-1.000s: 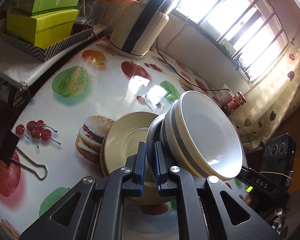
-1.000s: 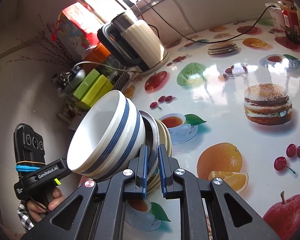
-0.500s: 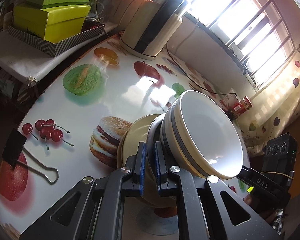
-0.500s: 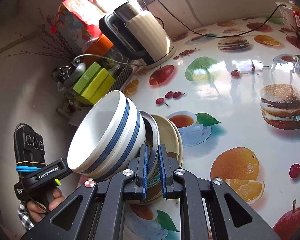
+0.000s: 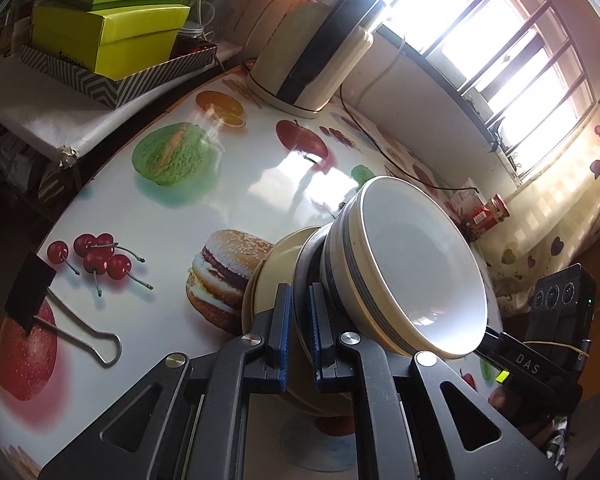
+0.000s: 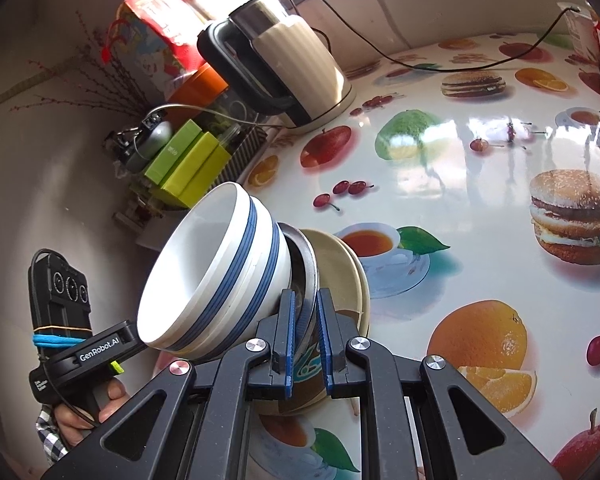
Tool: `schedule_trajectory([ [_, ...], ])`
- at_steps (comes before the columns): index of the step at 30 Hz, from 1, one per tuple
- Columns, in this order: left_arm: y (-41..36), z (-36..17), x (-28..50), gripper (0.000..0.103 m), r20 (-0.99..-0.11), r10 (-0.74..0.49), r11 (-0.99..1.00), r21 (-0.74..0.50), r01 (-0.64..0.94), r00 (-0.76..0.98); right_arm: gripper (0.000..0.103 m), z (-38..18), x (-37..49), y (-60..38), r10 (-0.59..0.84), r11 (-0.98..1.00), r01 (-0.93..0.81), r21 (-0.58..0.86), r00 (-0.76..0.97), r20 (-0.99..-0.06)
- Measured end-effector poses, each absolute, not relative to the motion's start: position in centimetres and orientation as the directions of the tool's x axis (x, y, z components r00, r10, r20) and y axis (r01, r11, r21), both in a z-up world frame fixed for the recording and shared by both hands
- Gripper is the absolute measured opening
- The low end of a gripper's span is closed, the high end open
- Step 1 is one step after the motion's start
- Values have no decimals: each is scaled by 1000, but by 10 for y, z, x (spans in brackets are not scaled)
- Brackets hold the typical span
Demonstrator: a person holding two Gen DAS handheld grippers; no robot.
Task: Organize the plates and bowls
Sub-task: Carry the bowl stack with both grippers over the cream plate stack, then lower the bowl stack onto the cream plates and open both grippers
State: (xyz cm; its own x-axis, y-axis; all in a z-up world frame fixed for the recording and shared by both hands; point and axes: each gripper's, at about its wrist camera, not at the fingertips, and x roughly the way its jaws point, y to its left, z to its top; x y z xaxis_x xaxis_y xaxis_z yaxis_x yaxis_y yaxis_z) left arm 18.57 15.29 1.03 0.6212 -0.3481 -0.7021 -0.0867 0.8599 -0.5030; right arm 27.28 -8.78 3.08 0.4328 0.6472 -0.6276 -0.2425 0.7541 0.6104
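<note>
Both claws are clenched on one stack of dishes, tilted up on edge above the printed table. Left gripper [image 5: 298, 332] pinches the rim of the metal bowl [image 5: 306, 264] between its blue pads, and the right gripper [image 6: 304, 344] bites the same grey rim [image 6: 306, 276] from the opposite side.

Nested in that metal bowl sits the blue-striped bowl [image 6: 216, 276], white inside, its mouth turned toward the left-hand device in the right wrist view and toward the right-hand device in the left wrist view [image 5: 416, 276]. Behind the metal bowl lies the cream plate [image 5: 272, 276], pressed against the bowl's back; in the right wrist view its edge [image 6: 348, 276] shows just past the right-hand pad. Below the jaws a darker patterned curve shows [image 6: 308, 364], possibly the underside of another dish, though the fingers hide too much to tell.

The stack hangs over the fruit-and-burger tablecloth [image 5: 172, 216], near a printed burger [image 5: 224, 276]. A binder clip [image 5: 60, 312] lies on the cloth toward the left edge. At the far side stands a cream electric kettle [image 6: 288, 64] with a black handle, its cord running along the wall. Green boxes [image 5: 112, 32] sit stacked in a striped tray beside the table. A hand [image 6: 84, 408] grips the left device's handle.
</note>
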Motion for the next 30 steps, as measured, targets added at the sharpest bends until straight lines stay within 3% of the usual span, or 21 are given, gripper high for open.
schedule_trajectory([
  [21, 150, 12, 183, 11, -715, -309, 879, -466, -98, 627, 14, 31, 273, -90, 639, 761, -238, 603, 438, -633],
  [24, 148, 14, 181, 20, -730, -266, 902, -419, -105, 629, 19, 32, 272, -91, 628, 770, -233, 595, 441, -641],
  [30, 148, 17, 175, 22, -735, -231, 917, -384, -111, 637, 31, 34, 267, -94, 609, 784, -223, 580, 459, -646],
])
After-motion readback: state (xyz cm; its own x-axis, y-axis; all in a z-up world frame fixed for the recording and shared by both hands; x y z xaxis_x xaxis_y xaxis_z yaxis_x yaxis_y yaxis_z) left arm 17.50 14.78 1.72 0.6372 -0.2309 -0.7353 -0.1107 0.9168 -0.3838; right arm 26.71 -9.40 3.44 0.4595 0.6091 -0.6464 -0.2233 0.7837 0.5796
